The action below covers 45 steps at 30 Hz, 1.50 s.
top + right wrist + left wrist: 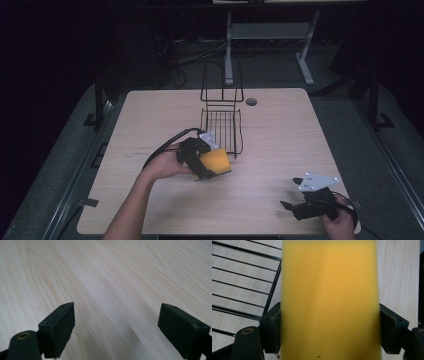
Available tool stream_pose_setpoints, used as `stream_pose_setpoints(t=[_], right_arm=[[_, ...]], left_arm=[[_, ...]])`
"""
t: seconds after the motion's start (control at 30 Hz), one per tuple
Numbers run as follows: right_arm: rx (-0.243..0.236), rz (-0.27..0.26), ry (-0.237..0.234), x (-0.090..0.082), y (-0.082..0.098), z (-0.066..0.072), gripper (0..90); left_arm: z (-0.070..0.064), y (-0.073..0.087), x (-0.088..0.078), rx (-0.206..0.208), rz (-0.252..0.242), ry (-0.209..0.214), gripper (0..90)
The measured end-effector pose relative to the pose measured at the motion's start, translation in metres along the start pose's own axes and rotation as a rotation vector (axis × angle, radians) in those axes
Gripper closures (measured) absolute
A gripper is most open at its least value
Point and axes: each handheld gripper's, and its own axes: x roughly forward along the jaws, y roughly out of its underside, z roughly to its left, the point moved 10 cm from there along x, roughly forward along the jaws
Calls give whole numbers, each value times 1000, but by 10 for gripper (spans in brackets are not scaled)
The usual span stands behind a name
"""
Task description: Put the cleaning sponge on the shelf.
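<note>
Dark surroundings are framing a pale wooden desk in the high view, where the left tool is gripping a yellow sponge just beside the near end of a black wire rack, while the right tool is resting near the desk's front right corner, well apart. Seen from the left gripper view, the sponge is sitting squarely between both jaws, which are pressing its sides, with the rack's wires lying to the left; judging from this, placing it well probably means lifting it over the rim before letting go, keeping the squeeze light. Along the right gripper view, the right tool is standing spread wide and empty above bare wood.
</note>
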Motion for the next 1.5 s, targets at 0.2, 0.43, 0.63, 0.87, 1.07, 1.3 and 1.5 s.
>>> stream_pose_setpoints(t=[0.2, 0.43, 0.63, 0.87, 1.07, 1.3, 1.5], right_arm=[[6, -4, 3, -1, 0, 0, 138], [10, -7, 4, -1, 0, 0, 138], [8, -2, 1, 0, 0, 0, 138], [3, -1, -3, 1, 0, 0, 138], [3, 4, -4, 1, 0, 1, 138], [4, 8, -6, 1, 0, 2, 138], [6, 8, -5, 1, 0, 2, 138]], left_arm=[[2, -5, 4, 7, -3, 8, 217], [7, -8, 8, 14, 7, 19, 218], [10, -11, 5, 27, -1, 20, 218], [16, -7, 1, 6, -7, 14, 217], [20, -5, 1, -11, -11, 18, 217], [26, -4, -1, -5, 10, 8, 218], [31, -15, -3, 24, 22, 0, 217]])
